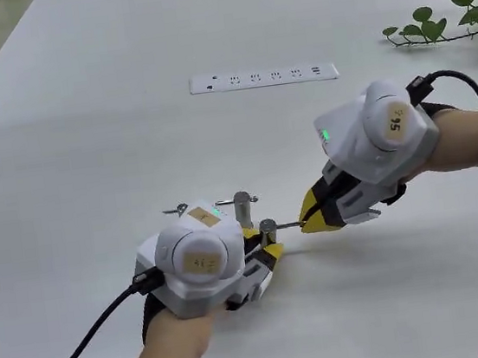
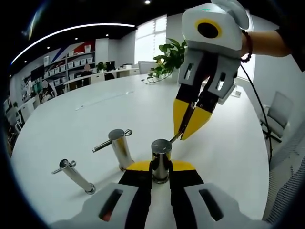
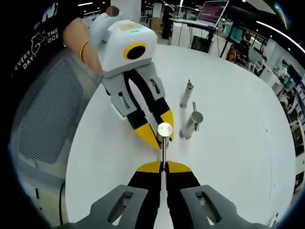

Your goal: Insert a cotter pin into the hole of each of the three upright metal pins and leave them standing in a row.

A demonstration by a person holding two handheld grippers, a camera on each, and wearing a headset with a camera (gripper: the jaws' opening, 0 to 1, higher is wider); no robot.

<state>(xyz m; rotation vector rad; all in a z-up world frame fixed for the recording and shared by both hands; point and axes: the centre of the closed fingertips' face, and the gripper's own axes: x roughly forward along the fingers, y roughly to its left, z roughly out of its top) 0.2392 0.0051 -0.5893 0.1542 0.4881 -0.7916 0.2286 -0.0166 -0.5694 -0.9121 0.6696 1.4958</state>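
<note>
On the white table point(image 1: 89, 162) in the head view, the left gripper point(image 1: 265, 247) and right gripper point(image 1: 307, 219) meet at the nearest metal pin point(image 1: 267, 226). From the left gripper view, its jaws are clamped on that upright pin; the middle pin point(image 2: 119, 148) and far pin point(image 2: 76, 174) each carry a crosswise clip. From the right gripper view, its jaws pinch a cotter pin point(image 3: 163, 152) whose tip is at the pin's head.

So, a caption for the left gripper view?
Left gripper grips a shiny upright metal pin; right gripper holds a thin cotter pin at its head; two neighbouring pins already carry theirs.
</note>
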